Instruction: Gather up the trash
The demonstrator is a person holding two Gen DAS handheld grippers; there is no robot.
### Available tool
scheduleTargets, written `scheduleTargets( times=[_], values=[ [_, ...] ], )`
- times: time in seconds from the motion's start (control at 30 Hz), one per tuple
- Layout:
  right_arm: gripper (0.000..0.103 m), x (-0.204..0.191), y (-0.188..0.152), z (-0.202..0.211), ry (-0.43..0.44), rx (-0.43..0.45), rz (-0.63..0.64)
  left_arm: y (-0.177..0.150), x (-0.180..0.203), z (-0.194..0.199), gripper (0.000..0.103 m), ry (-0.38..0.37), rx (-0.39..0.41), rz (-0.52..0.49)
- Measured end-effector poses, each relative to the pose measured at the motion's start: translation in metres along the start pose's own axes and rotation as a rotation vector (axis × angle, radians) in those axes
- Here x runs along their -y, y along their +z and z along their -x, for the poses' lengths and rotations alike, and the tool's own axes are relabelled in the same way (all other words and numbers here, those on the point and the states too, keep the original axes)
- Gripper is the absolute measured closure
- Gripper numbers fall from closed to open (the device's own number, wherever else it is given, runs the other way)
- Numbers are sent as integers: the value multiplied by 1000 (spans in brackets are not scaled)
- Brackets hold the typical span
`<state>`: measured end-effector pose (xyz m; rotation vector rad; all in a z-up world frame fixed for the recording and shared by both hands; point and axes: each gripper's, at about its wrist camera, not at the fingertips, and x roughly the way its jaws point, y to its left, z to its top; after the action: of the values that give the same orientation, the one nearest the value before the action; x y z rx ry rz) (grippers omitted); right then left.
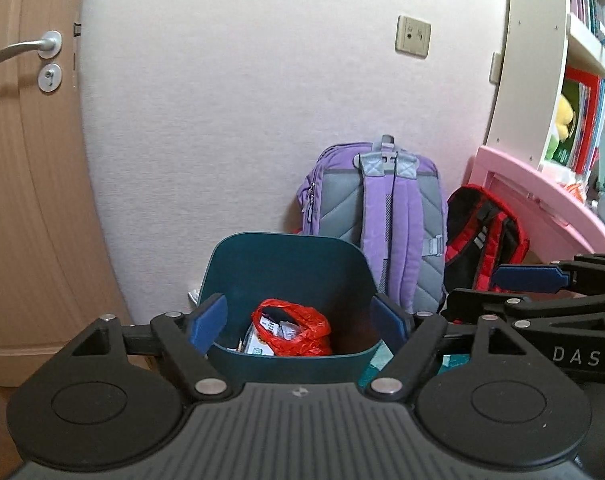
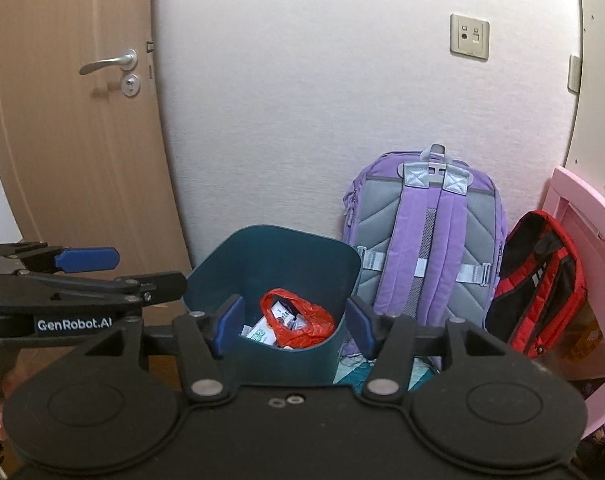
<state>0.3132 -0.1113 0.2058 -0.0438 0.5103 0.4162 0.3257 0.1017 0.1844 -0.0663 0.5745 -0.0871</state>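
A dark teal bin (image 1: 286, 264) (image 2: 278, 256) stands on the floor by the wall. Inside it lies a red plastic bag (image 1: 298, 328) (image 2: 302, 320) with white paper and packets. My left gripper (image 1: 298, 320) hovers above the bin's near rim, open, with nothing between its blue pads (image 1: 208, 322). My right gripper (image 2: 292, 326) hangs beside it over the same bin, also open and empty. Each gripper shows from the side in the other's view, the right gripper (image 1: 530, 276) at the right edge and the left gripper (image 2: 88, 260) at the left edge.
A purple backpack (image 1: 382, 216) (image 2: 426, 240) leans on the wall behind the bin. A red and black backpack (image 1: 482, 240) (image 2: 538, 284) sits beside it, against a pink desk (image 1: 542, 196) (image 2: 582, 232). A wooden door (image 1: 26, 160) (image 2: 70, 120) is at the left, shelves (image 1: 582, 60) at the right.
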Motion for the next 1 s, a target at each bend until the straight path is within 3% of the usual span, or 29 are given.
scheduleTargets(
  times=[0.1, 0.4, 1.0],
  values=[
    [47, -2, -1, 10, 1, 7, 4, 0, 1, 12, 22, 5, 10, 8],
    [46, -5, -3, 29, 11, 6, -4, -4, 5, 36, 5, 16, -10, 28],
    [46, -8, -5, 44, 9, -9, -13, -9, 6, 62, 4, 37, -21, 4]
  ],
)
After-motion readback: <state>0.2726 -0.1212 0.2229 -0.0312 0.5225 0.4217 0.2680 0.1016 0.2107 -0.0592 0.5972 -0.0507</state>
